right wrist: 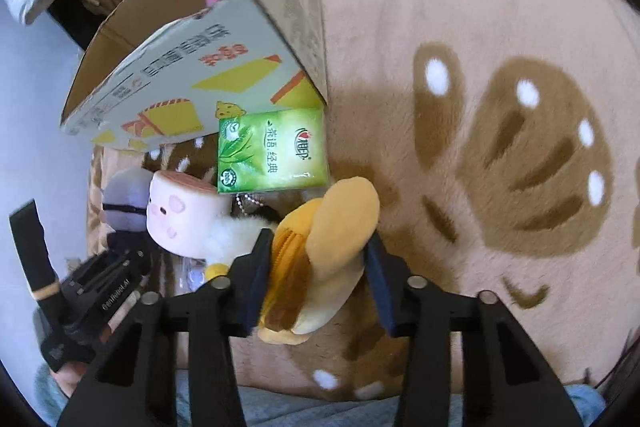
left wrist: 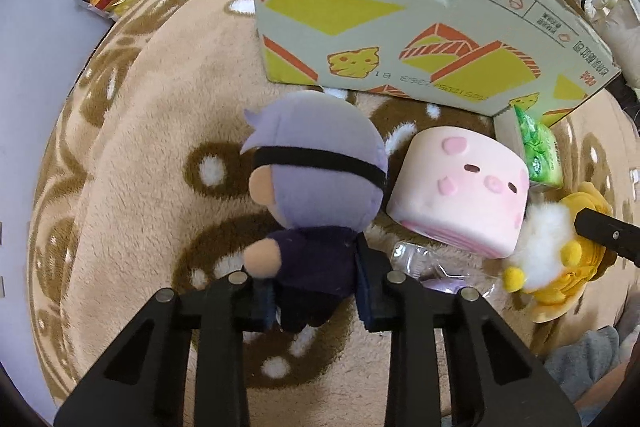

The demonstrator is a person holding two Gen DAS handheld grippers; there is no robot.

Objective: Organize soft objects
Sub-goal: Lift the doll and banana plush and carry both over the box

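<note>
Both grippers are at the grasp step; no toy has been lifted yet.

Left gripper [left wrist: 316,291]: the jaws stand around the dark body of the purple-haired doll [left wrist: 316,179]. The pads appear to touch its sides, but whether the grip is firm cannot be told. The doll lies on the plush rug [left wrist: 132,155], just in front of the cardboard box [left wrist: 400,27].

Right gripper [right wrist: 316,275]: the jaws bracket the yellow banana plush [right wrist: 332,247], and both pads look pressed against it. A white fluffy part of this plush extends toward the pink pig cube [right wrist: 180,215].

Layout: the pig cube sits between the doll and the banana plush, touching or nearly touching both. A green tissue pack [right wrist: 272,151] leans against the box corner, behind the cube. A clear plastic wrapper [left wrist: 424,267] lies on the rug in front of the cube.

The box is open at the top, and something pink already shows inside. It is probably the collecting container.

Next move, as judged: confirm each grip, lift each toy straight up clear of its neighbours, carry it over the box rim, then release. The soft bodies will compress, so a shallow hold may slip.
</note>
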